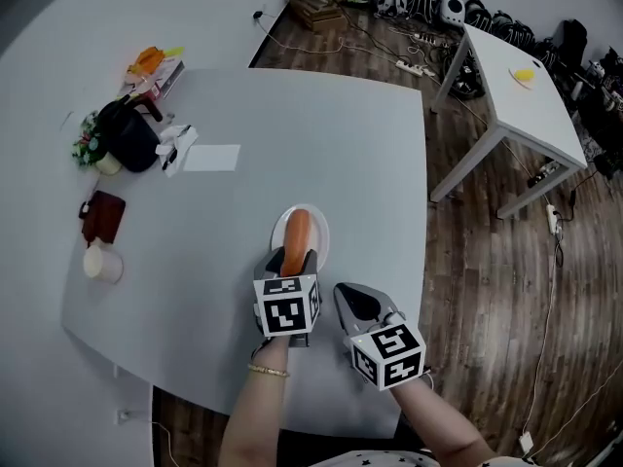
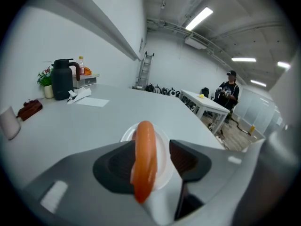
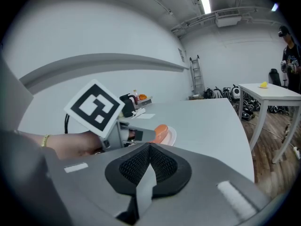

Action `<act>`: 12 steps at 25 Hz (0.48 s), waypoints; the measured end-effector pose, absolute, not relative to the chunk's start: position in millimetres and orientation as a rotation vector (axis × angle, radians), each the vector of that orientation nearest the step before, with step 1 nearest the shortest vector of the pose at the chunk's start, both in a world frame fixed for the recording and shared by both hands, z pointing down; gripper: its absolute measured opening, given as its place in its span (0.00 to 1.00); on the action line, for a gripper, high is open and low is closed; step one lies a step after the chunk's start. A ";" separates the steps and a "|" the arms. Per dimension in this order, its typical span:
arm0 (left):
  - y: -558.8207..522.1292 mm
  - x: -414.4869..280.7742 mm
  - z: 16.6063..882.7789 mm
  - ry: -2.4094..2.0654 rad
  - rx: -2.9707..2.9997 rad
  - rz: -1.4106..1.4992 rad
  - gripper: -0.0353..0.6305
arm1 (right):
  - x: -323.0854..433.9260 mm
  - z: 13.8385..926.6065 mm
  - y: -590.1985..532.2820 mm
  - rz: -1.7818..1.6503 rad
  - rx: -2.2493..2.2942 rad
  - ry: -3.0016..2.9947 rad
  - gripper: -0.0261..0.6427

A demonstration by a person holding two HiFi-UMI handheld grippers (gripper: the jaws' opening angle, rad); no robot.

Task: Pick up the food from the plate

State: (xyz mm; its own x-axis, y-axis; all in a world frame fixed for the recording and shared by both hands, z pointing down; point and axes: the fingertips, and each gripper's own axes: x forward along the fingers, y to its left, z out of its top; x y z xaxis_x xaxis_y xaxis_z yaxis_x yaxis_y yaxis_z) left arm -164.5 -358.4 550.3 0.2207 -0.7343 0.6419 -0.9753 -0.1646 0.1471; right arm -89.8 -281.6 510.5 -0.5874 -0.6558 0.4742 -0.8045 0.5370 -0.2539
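Observation:
An orange sausage point(image 1: 298, 235) lies on a small white plate point(image 1: 322, 233) on the grey table. My left gripper point(image 1: 291, 259) reaches over the plate's near edge, and the sausage's near end sits between its jaws. In the left gripper view the sausage point(image 2: 143, 164) runs up the gap over the plate point(image 2: 163, 150). The left gripper point(image 2: 151, 147) is open, with clear space on the right side of the sausage. My right gripper point(image 1: 343, 296) hovers to the right of the plate, shut and empty; its pads meet in the right gripper view point(image 3: 149, 149), which also shows the sausage point(image 3: 161, 130).
At the table's left edge stand a black kettle point(image 1: 131, 140), a brown pouch point(image 1: 102, 215), a white cup point(image 1: 100, 262) and a sheet of paper point(image 1: 211, 158). A white side table point(image 1: 521, 95) stands on the wooden floor to the right. A person point(image 2: 229, 91) stands far off.

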 end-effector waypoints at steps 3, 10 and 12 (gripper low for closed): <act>-382.5 -161.0 571.5 -1.499 1.937 0.721 0.44 | -90.2 513.5 -288.2 0.665 1.223 -2.447 0.04; -404.0 -162.1 602.0 -1.438 1.884 0.930 0.37 | -86.3 519.0 -300.8 0.703 1.243 -2.446 0.04; -405.0 -163.0 602.4 -1.442 1.889 0.928 0.36 | -83.7 520.1 -304.3 0.706 1.253 -2.443 0.04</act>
State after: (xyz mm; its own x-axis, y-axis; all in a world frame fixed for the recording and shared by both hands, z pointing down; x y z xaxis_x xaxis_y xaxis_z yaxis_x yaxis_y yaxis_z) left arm -163.0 -405.0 602.4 0.1730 -0.5636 0.8077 -0.9686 -0.2461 0.0357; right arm -83.7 -304.3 520.1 -0.5718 -0.6688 0.4751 -0.8191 0.4973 -0.2858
